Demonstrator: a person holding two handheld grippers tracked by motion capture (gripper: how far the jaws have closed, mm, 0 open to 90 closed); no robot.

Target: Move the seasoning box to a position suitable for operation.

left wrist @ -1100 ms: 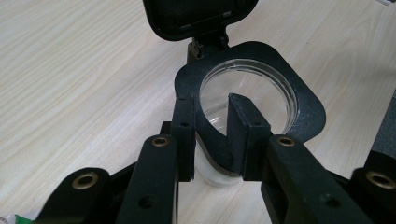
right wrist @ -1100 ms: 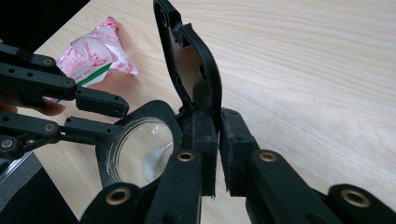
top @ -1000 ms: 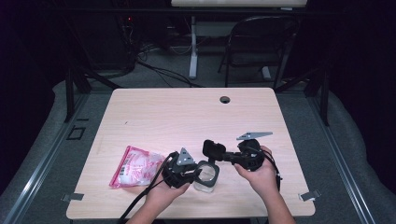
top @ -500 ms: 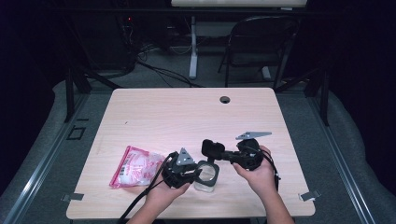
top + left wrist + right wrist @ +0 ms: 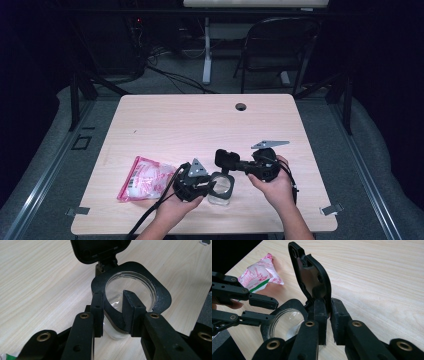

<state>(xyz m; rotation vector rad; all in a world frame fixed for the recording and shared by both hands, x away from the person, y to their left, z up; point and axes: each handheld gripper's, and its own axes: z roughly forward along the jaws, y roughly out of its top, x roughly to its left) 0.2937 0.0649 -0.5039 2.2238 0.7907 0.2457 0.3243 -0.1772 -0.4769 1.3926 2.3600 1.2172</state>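
At the lower left of the high view lies a pink packet [image 5: 146,177], apart from the work. Just right of it, our left gripper [image 5: 196,184] clamps the black frame of a folding magnifier [image 5: 222,186], one jaw outside the rim and one over the clear lens [image 5: 130,288]. The magnifier sits low at centre, over the table [image 5: 200,125]. Its hinged cover [image 5: 227,160] stands up from the far edge, and our right gripper [image 5: 235,165] pinches the hinge end, jaws nearly together. The hinge runs across between the two grips, so any swing turns there. What the lens rests on looks like a clear base; we cannot make it out.
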